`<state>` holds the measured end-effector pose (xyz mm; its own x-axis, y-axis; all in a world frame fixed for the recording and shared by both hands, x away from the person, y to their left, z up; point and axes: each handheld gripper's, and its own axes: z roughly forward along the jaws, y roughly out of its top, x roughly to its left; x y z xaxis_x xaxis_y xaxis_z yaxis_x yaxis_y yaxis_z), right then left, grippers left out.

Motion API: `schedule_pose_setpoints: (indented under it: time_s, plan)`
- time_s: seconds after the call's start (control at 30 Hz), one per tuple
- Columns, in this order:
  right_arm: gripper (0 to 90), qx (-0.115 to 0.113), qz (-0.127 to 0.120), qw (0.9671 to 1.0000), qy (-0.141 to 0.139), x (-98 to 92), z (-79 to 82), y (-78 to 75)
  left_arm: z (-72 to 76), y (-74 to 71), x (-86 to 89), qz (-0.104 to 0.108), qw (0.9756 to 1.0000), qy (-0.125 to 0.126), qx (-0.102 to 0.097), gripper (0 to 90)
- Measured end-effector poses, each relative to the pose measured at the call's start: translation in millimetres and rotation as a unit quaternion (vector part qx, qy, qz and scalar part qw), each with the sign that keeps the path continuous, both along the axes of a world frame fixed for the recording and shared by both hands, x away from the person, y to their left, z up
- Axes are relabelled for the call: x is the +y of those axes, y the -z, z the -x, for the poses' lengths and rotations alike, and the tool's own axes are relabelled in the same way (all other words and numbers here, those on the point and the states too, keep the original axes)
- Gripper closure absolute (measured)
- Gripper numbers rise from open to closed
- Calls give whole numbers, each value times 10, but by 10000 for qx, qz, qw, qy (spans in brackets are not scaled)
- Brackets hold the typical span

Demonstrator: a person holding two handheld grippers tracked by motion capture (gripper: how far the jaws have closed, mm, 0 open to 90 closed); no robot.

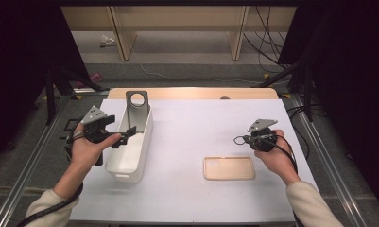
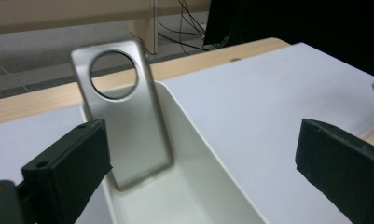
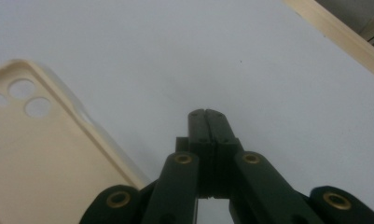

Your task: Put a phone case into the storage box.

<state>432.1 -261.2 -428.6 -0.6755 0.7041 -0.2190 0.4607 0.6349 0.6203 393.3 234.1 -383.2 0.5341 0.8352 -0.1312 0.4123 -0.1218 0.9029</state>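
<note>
A grey phone case (image 1: 137,109) with a round camera hole stands upright in the far end of a white bin (image 1: 141,156) on the left of the table. My left gripper (image 1: 120,128) is open, its jaws held wide at the bin's left rim. In the left gripper view the grey case (image 2: 121,121) leans on the bin's end wall (image 2: 201,140), beyond the open left gripper (image 2: 201,163), and nothing is between the jaws. A beige phone case (image 1: 228,168) lies flat right of centre. My right gripper (image 1: 244,139) hovers just behind it, shut and empty. The right gripper view has the shut gripper (image 3: 207,114) right of the beige case (image 3: 40,158).
A white sheet (image 1: 196,127) covers the table, with a wooden strip (image 1: 192,93) along its far edge. Metal rails (image 1: 319,142) run down both sides. Cables (image 1: 267,42) and shelf legs lie on the floor beyond.
</note>
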Motion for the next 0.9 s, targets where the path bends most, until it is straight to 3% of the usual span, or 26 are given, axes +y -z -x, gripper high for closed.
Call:
schedule_pose_setpoints:
  time_s: [0.23, 0.4, 0.9]
  plan:
    - [900, 567, 384, 9976, -111, -40, -105, 154, 237, 83, -77, -19, 10000, 76, -42, 13]
    - [900, 808, 528, 9950, -261, -10, -145, 206, 334, 96, -103, 21, 9999, 110, -125, 19]
    - [900, 1191, 870, 9879, -469, 31, -139, 296, 386, 155, -106, -19, 9998, 151, -150, 24]
